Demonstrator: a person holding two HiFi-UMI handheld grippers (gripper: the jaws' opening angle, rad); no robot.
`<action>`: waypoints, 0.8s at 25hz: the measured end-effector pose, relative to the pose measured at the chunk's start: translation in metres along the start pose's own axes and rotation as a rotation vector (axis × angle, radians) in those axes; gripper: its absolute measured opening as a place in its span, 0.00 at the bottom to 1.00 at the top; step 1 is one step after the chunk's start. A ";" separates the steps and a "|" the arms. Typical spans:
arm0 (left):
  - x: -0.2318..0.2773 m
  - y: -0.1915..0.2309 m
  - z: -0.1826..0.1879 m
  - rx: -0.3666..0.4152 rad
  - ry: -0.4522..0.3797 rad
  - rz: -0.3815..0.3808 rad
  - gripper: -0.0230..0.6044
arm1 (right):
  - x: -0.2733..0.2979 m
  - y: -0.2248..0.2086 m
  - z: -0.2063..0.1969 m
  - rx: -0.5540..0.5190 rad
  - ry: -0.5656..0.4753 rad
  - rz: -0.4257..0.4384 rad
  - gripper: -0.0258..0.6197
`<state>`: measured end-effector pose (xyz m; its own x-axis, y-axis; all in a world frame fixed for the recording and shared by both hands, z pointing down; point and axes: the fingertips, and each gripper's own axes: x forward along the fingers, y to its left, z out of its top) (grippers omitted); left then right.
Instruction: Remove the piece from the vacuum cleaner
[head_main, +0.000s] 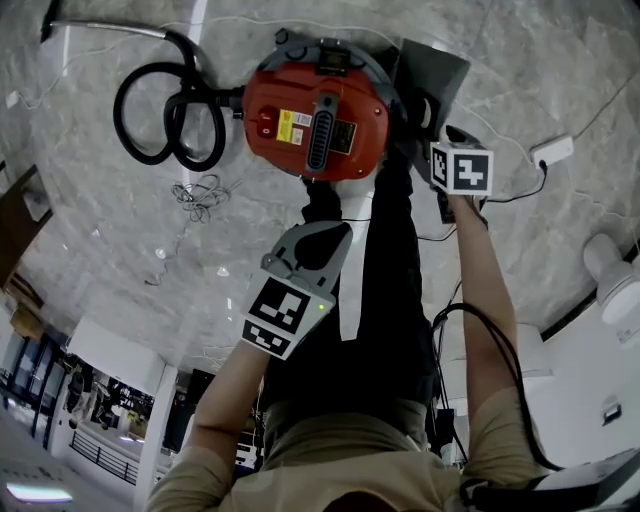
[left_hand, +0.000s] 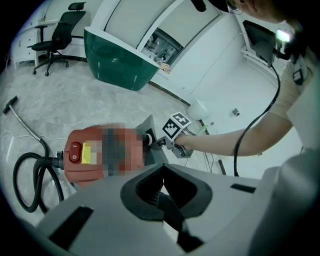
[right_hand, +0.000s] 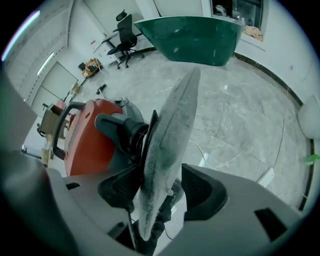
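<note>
Grey piece (right_hand: 167, 145), a flat dusty panel with a perforated rim, stood on edge between the jaws of the right gripper (right_hand: 161, 192). Those jaws were spread wide. The pad on the far side from the vacuum stood clearly off the panel, so nothing was clamped (the other pad was close against it, though whether it touched I could not tell). The panel's rim lay just beside a black round fitting (right_hand: 120, 130) on the side of the red vacuum cleaner (right_hand: 85, 140), and whether the two were joined could not be told. The left gripper (left_hand: 161, 172) hung nearer the person's body, over dark trouser legs (head_main: 390, 300). Its jaws were brought together with nothing between them, and it pointed toward the vacuum without touching it. In the head view the vacuum sat on the marble floor (head_main: 120, 260) just ahead of the person's feet, with the grey panel rising at its right edge. A black hose (head_main: 165, 110) coiled away from the vacuum's left side. Farther off across the floor stood a green curved counter (right_hand: 200, 40) and an office chair (right_hand: 125, 27).
</note>
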<state>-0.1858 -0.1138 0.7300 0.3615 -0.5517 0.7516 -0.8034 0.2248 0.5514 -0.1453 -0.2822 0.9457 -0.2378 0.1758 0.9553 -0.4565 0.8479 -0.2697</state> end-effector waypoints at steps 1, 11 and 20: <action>0.000 0.000 0.001 0.000 -0.002 -0.002 0.04 | 0.001 0.000 -0.001 -0.013 0.005 -0.004 0.43; 0.002 -0.001 0.001 0.002 0.007 -0.009 0.04 | 0.004 0.005 -0.005 -0.034 0.009 0.014 0.16; 0.002 -0.006 0.011 0.023 -0.015 -0.014 0.04 | 0.006 0.004 -0.010 -0.144 -0.013 0.012 0.09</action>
<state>-0.1852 -0.1255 0.7242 0.3657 -0.5664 0.7386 -0.8090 0.1989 0.5531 -0.1396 -0.2727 0.9521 -0.2538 0.1804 0.9503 -0.3261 0.9090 -0.2597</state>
